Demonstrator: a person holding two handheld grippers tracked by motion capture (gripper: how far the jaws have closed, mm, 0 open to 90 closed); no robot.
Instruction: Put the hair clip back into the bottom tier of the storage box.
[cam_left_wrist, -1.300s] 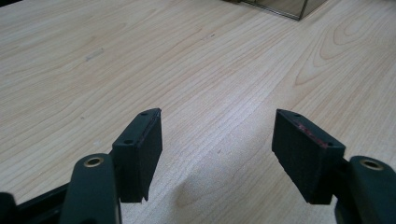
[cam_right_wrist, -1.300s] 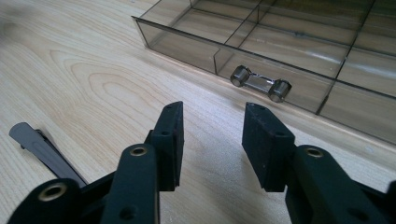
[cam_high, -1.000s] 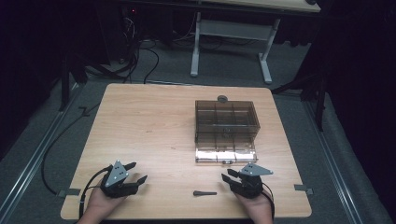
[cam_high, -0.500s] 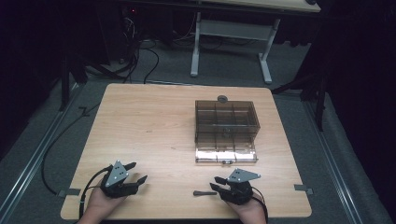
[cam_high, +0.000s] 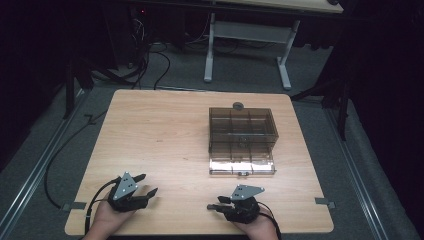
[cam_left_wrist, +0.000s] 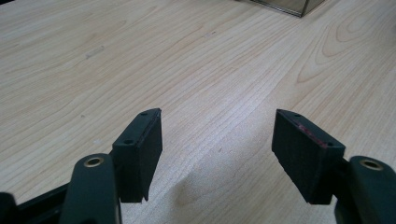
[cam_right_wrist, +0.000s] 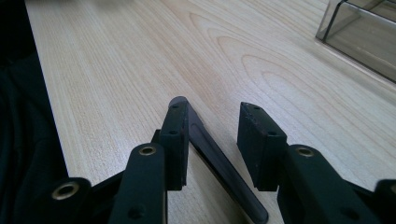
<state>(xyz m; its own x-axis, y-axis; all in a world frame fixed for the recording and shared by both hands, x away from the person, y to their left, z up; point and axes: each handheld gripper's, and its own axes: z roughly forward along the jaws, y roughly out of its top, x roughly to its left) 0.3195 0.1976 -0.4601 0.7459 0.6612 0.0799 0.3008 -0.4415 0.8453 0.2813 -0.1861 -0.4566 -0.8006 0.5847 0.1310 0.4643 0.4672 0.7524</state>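
Right gripper view: compartment box (cam_right_wrist: 359, 35) stands beyond dark strip (cam_right_wrist: 224, 172).

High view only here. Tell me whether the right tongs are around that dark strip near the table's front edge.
Observer: Yes. In the right gripper view the dark strip lies on the table between the right tongs, whose jaws have just been opening and do not pinch it.
Operator: Report the left tongs.
Observer: The left gripper view has the left tongs open wide, with nothing between them.
Operator: Describe the strip's far end.
Observer: Rounded, close beside one jaw's tip.
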